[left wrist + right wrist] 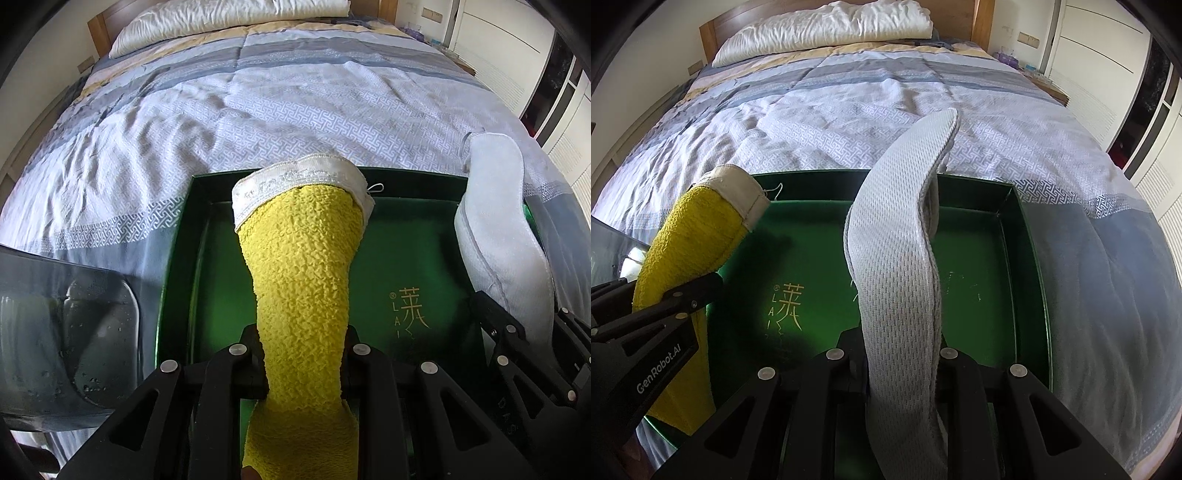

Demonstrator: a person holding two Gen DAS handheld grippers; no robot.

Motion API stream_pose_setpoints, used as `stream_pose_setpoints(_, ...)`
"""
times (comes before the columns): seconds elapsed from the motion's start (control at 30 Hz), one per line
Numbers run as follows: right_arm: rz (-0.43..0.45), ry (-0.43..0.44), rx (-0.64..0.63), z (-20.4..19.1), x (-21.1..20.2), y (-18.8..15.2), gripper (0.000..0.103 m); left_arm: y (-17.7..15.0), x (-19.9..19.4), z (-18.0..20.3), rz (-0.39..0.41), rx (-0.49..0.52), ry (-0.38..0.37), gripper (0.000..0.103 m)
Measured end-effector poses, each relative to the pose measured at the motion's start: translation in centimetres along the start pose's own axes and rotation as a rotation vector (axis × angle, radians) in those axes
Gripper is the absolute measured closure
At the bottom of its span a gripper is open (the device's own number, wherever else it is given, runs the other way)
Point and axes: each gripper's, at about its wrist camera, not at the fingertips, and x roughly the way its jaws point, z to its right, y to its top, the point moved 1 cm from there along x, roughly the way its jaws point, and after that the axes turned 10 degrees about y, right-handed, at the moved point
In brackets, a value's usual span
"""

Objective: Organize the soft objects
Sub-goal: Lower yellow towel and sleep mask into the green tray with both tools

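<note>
Bedroom surroundings are seen: a wide bed covered with a grey-and-white patterned quilt, a white pillow at the wooden headboard, and white wardrobe doors to the right. On the near edge of the quilt a shallow green box is laid open, gold lettering printed on its floor, and nothing is seen lying on that floor.

A yellow towel with a white hem is clenched in the left gripper; the cloth is pinched in the middle, so that the hemmed end is stood up and forward above the left half of the box while the rest is left to droop below the jaws. A white mesh insole is grasped by the right gripper near one end, and its long curved body is held upright over the middle of the box, the tip bent toward the pillow.

Both soft items are judged to be held clear of the box floor so that they can be lowered in side by side. Neither is yet set down. A dark translucent object is seen at the far left, its nature not being clear.
</note>
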Motion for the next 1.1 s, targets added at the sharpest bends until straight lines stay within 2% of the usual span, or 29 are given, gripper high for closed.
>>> stream_pose_setpoints(0.37,-0.002,0.007,0.009,0.14,0.12,0.18,0.086,-0.12,0.39,0.02,-0.018,-0.005,-0.005,0.084)
stream_pose_setpoints(0.57,0.003,0.014,0.019,0.21,-0.08,0.14,0.083,-0.2,0.28,-0.03,-0.013,-0.002,-0.001,0.08)
stream_pose_setpoints(0.67,0.001,0.015,0.024,0.31,-0.14,0.1,0.078,-0.22,0.21,0.19,-0.01,0.004,0.009,0.077)
stream_pose_setpoints(0.73,0.009,0.019,0.034,0.44,-0.35,0.08,0.066,-0.24,0.17,0.24,-0.006,0.003,0.007,0.07)
stream_pose_setpoints(0.77,0.013,0.021,0.036,0.5,-0.46,0.06,0.065,-0.22,0.1,0.25,-0.002,0.002,0.009,0.066)
stream_pose_setpoints(1.1,0.009,0.021,0.023,0.34,-0.61,-0.06,0.062,-0.44,-0.32,0.43,0.016,0.001,0.003,0.062)
